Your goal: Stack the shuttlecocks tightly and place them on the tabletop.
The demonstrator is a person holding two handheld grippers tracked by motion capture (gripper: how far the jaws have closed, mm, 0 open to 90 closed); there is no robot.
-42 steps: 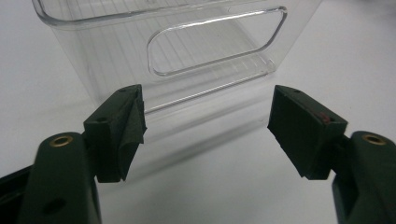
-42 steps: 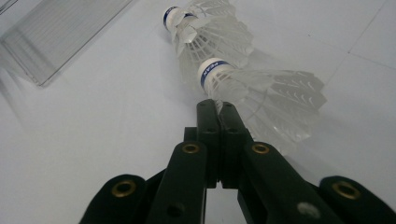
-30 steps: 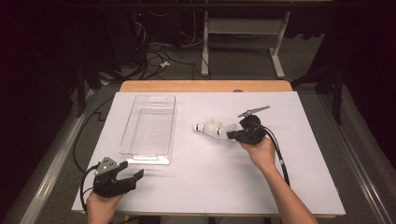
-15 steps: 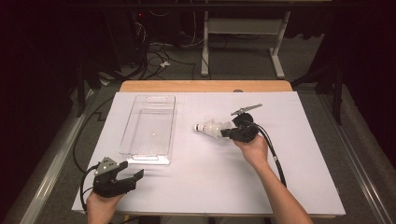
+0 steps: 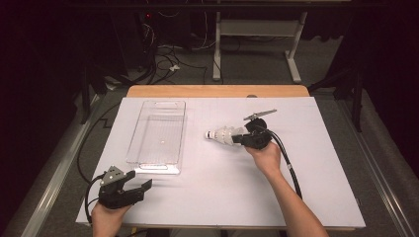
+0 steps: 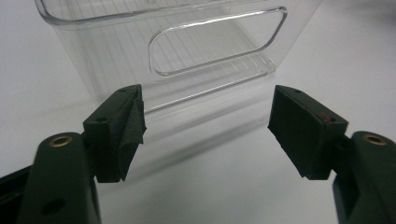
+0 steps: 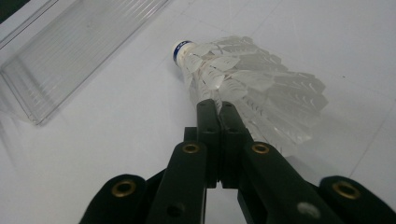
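Left tool: matte black jaws standing wide apart, nothing between them, resting at the near left corner of the tabletop. Ahead of it, a clear ribbed plastic tray, rectangular, with cut-out handle slots. Right tool: jaws pressed together, pinching the feather skirt of a white shuttlecock. Shuttlecock lies mid-tabletop, right of the tray, translucent overlapping feathers, blue-banded rounded cork pointing toward the tray. Tabletop: smooth white sheet over a wooden edge. Beyond: dark room, grey carpet, tangled cables, white desk legs.
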